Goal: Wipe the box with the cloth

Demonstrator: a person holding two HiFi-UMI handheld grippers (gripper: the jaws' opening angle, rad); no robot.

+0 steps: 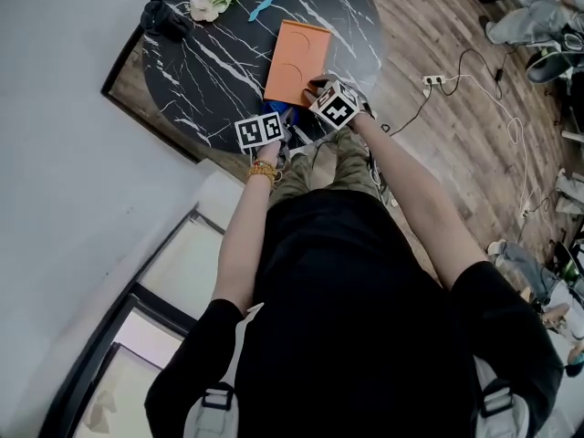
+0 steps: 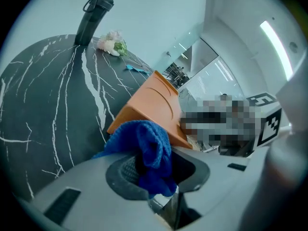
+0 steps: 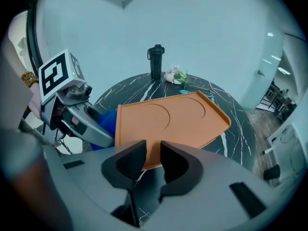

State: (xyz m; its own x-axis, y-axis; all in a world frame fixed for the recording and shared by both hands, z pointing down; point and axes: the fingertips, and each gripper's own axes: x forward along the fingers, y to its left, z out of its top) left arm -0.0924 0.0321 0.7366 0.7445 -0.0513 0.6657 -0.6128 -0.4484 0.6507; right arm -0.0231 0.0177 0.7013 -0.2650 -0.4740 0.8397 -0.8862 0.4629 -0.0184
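A flat orange box [image 1: 297, 57] with two round recesses lies on the round black marble table [image 1: 210, 71]. Its near edge sits at the table's front rim. My right gripper [image 1: 317, 89] is shut on that near edge. In the right gripper view the orange box [image 3: 168, 121] runs between the dark pads of my right gripper [image 3: 153, 162] and looks tipped up. My left gripper [image 2: 156, 172] is shut on a bunched blue cloth [image 2: 149, 148], just left of the box's near corner [image 2: 154, 105]. The cloth [image 1: 278, 114] peeks out by the left gripper [image 1: 281, 121].
At the table's far side stand a black bottle [image 3: 155, 61], a pale flower [image 1: 205, 3] and a small blue object [image 1: 266, 5]. A white wall runs along the left. On the wooden floor to the right lie a power strip [image 1: 436, 80] and cables.
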